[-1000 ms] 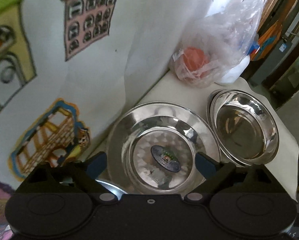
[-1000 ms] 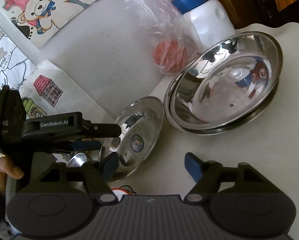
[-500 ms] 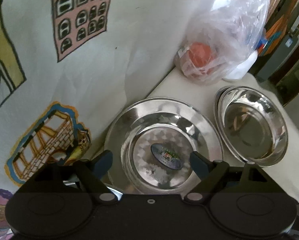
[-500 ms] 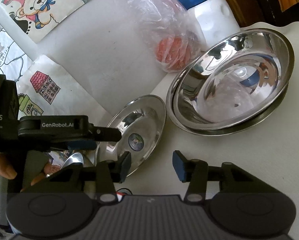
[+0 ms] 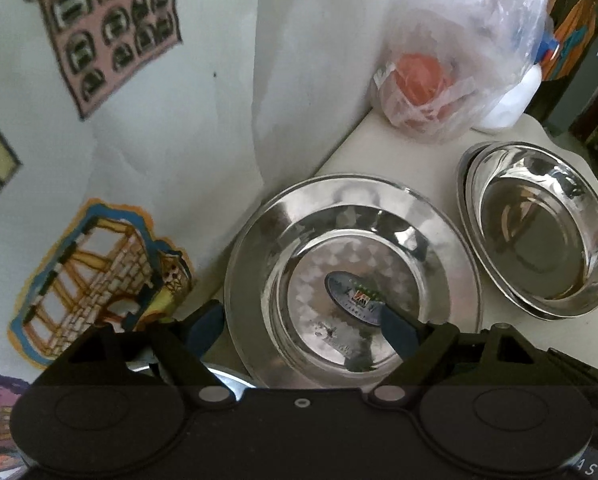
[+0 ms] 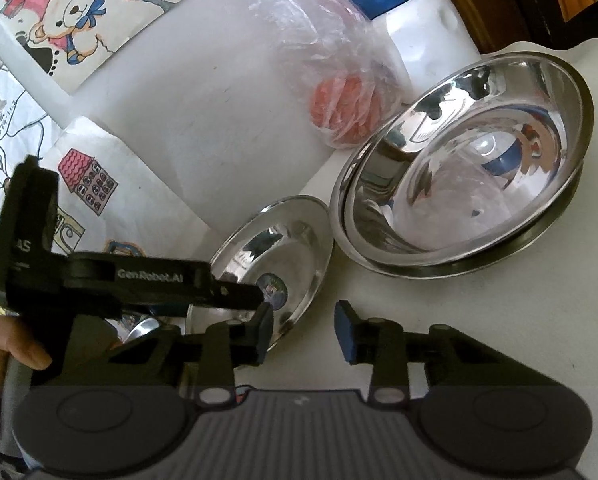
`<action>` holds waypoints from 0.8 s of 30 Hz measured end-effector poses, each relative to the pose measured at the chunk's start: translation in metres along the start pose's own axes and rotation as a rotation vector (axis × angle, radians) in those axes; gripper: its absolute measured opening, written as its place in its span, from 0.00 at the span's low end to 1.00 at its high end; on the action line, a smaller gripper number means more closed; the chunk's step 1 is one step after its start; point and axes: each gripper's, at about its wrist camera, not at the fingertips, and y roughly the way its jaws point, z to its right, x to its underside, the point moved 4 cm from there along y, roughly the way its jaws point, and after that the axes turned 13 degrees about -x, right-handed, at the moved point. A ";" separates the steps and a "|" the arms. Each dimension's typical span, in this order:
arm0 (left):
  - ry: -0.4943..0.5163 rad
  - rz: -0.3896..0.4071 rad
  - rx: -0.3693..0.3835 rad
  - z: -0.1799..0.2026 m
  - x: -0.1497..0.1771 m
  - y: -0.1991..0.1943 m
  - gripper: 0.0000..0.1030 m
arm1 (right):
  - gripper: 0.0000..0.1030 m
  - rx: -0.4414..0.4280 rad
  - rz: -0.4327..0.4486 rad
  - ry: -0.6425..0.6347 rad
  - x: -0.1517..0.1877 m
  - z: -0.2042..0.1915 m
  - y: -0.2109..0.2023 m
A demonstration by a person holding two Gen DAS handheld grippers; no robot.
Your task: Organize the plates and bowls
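A white table [image 5: 379, 148] stands against a wall hung with cartoon drawings [image 5: 95, 272]; on it lies a shiny steel plate [image 5: 351, 280] with an oval sticker at its centre; just beside it, to the right, sit stacked steel bowls [image 5: 539, 232]. The left gripper [image 5: 299, 324] hovers low over the plate, its blue-padded jaws wide apart, holding nothing. The right gripper [image 6: 305, 334] hangs above bare tabletop near the plate's edge, jaws parted by a narrower gap, also holding nothing. Behind the bowls stand a clear plastic bag [image 6: 339, 76] with something orange inside and a white bottle [image 6: 415, 36] with a blue cap.
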 end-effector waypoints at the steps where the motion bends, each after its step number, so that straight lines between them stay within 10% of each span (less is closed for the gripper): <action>1: -0.003 -0.010 0.006 0.000 0.000 0.003 0.84 | 0.34 0.000 0.003 -0.001 0.000 0.001 0.000; 9: -0.015 -0.024 -0.002 0.004 0.002 0.011 0.85 | 0.15 -0.022 0.005 -0.001 0.000 0.002 0.003; 17: -0.130 -0.014 -0.042 -0.019 0.002 0.006 0.39 | 0.15 -0.022 -0.005 -0.030 0.001 -0.002 0.002; 24: -0.198 -0.012 -0.028 -0.038 0.006 0.002 0.30 | 0.15 -0.032 -0.007 -0.058 0.003 -0.006 0.000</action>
